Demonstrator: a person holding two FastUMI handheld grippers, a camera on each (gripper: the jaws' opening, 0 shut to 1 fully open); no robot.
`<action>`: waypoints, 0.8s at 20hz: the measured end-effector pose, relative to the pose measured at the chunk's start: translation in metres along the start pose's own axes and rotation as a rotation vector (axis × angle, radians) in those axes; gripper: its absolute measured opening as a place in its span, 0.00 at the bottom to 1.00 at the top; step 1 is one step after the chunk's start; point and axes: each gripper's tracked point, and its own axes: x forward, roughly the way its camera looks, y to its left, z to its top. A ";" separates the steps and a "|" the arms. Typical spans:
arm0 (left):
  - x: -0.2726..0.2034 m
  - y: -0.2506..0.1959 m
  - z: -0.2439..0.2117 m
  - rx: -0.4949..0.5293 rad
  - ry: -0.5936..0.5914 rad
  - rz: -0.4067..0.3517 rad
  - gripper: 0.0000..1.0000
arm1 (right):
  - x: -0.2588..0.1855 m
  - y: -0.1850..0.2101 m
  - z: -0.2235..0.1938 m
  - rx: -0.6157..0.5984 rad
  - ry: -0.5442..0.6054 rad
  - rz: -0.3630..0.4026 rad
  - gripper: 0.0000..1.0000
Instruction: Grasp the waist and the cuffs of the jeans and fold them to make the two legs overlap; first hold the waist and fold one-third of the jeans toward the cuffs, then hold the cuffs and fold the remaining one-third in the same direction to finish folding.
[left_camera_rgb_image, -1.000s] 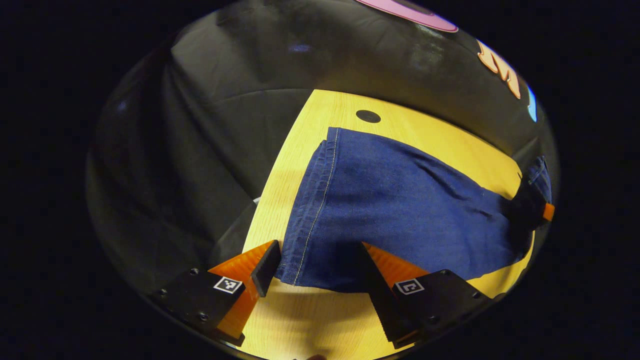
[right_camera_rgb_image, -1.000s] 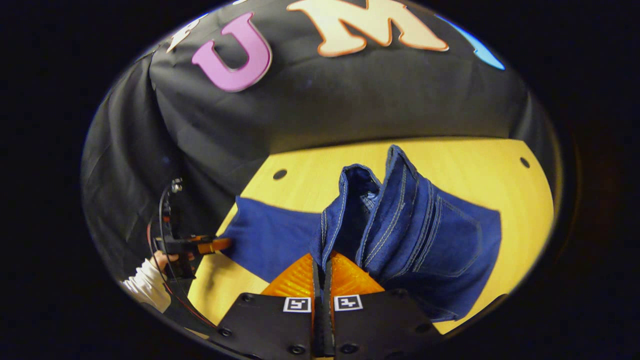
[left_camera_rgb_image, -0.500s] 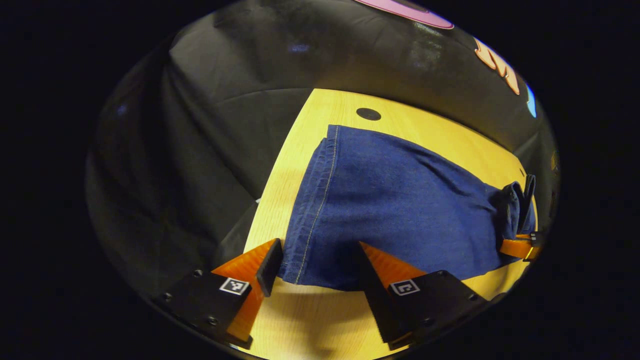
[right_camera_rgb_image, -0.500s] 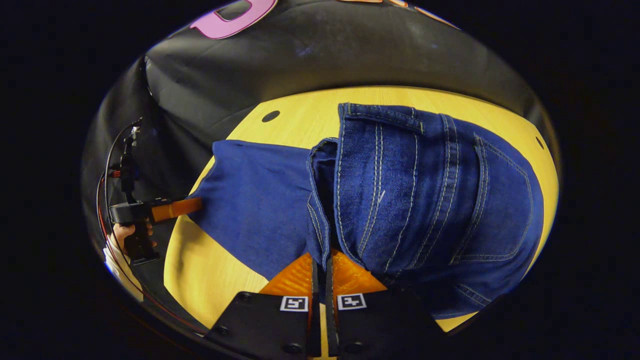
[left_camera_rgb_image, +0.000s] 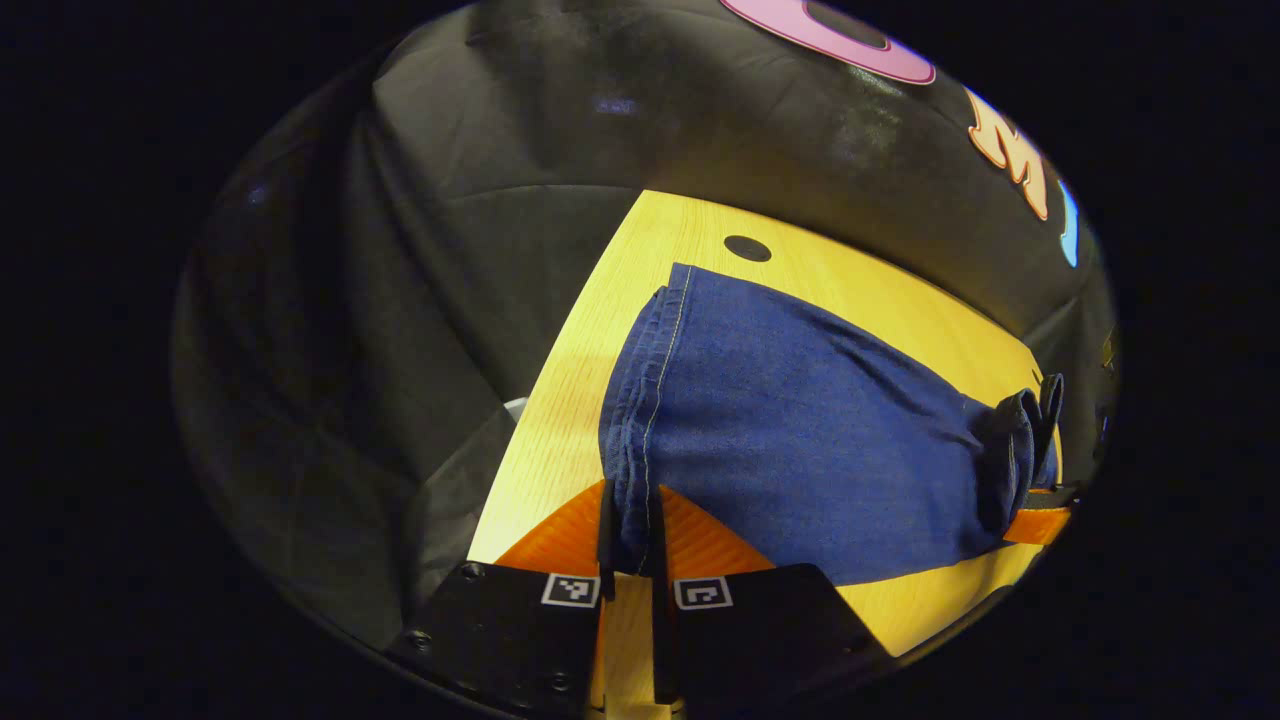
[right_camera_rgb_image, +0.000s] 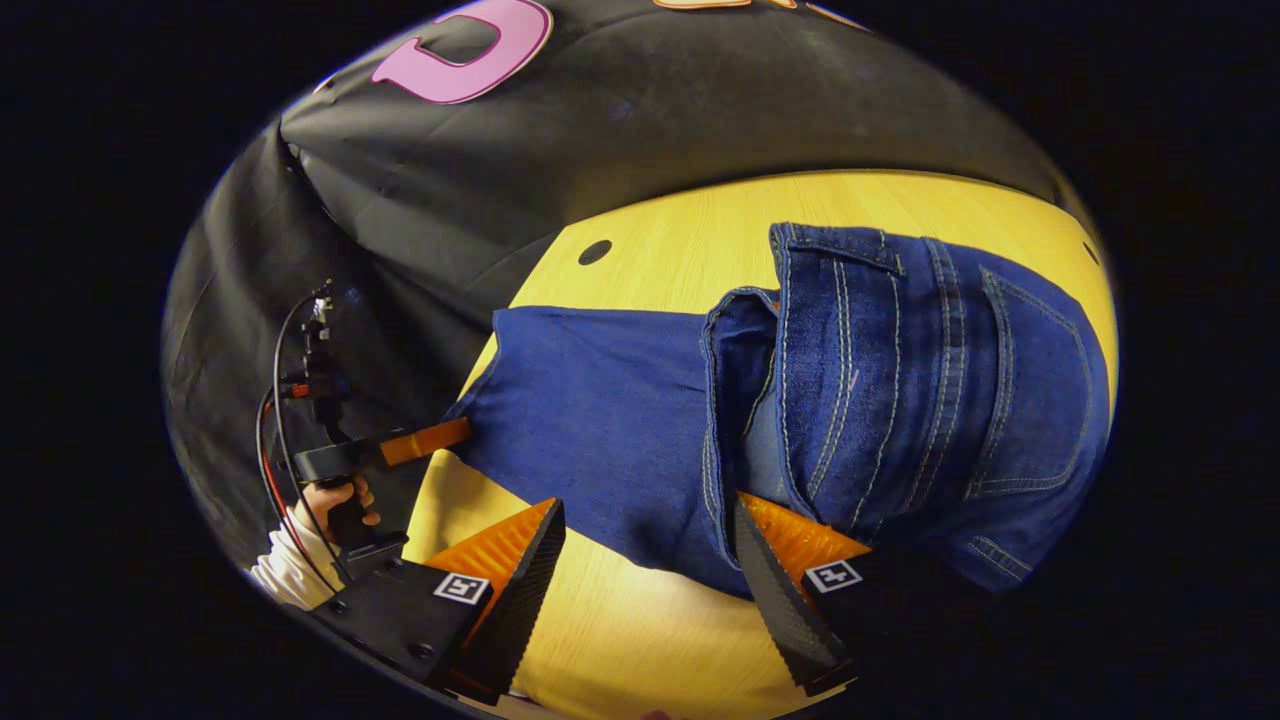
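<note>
Jeans: I see them lying across the tabletop, the waist third folded over onto the legs; in the right gripper view the fold fills the 3 o'clock side.
Waist: on top of the fold, back pocket and belt loops facing up; the right gripper view gives me this stitching, while in the left gripper view the same end is a dark bunched lump at 3 o'clock.
Cuffs: stacked hems with a pale seam, running from 12 o'clock down to my left tool; the left gripper view shows the layered edge up close.
Left tool: I have it clamped on the near corner of the cuffs, denim pinched between both fingers. From the right gripper view it sits at 9 o'clock, touching the cuff end.
Right tool: fingers spread wide at 6 o'clock, gripping nothing; the folded edge lies between them, just at the right finger. From the left gripper view I catch it at 3 o'clock beside the folded end.
Hand: wrapped round the left tool's handle, white sleeve below, cables above.
Tabletop: pale wood, a round dark hole beyond the cuffs.
</note>
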 end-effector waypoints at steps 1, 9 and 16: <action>-0.002 -0.001 0.002 -0.018 -0.016 -0.003 0.12 | -0.008 0.003 0.007 -0.001 -0.019 0.005 0.98; -0.011 -0.017 0.015 -0.164 -0.062 -0.041 0.00 | -0.082 -0.018 0.035 0.011 -0.141 -0.019 1.00; -0.066 -0.087 0.059 -0.110 -0.130 -0.124 0.00 | -0.145 -0.093 0.040 0.114 -0.217 -0.127 0.98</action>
